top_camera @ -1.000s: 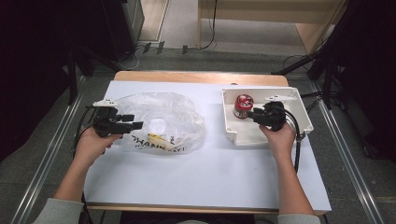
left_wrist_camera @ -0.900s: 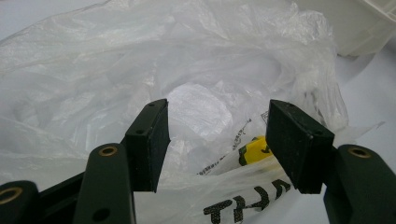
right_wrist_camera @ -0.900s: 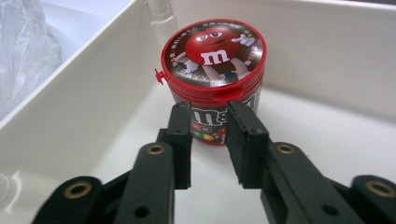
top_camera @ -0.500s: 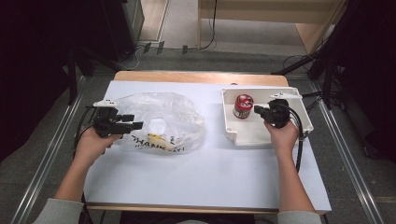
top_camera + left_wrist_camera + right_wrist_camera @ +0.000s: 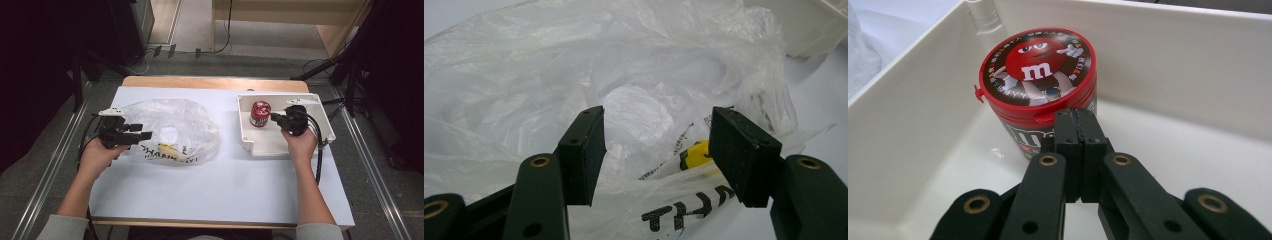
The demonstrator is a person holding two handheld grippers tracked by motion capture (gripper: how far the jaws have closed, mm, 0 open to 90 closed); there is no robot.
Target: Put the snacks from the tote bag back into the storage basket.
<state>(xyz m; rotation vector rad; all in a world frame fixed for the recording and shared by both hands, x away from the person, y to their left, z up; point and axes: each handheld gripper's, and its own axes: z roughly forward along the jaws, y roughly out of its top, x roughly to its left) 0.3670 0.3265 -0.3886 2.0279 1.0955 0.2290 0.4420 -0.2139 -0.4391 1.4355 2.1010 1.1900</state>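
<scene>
1. Worktop (image 5: 220,190), covered in white, carries everything; a strip of bare wood shows along its far edge.
2. Plastic bag (image 5: 175,131), clear and crumpled, lies on the left half of the worktop, nearer the far edge, with black lettering and something yellow showing through its near side.
3. Tray (image 5: 265,145), white with raised walls, sits by the worktop's right edge, toward the far right corner.
4. Left gripper (image 5: 142,135), held in the left hand (image 5: 100,155), points right at the bag's left side; in the left gripper view its jaws stand wide apart with the bag film just ahead and between them, nothing clamped.
5. Right gripper (image 5: 275,119), held in the right hand (image 5: 299,142) over the tray, points left at the tin; its jaws are pressed together, empty, tips just beside the tin's wall.
6. Candy tin (image 5: 259,113), red-lidded and upright, stands in the tray's far left part, near the far wall.
</scene>
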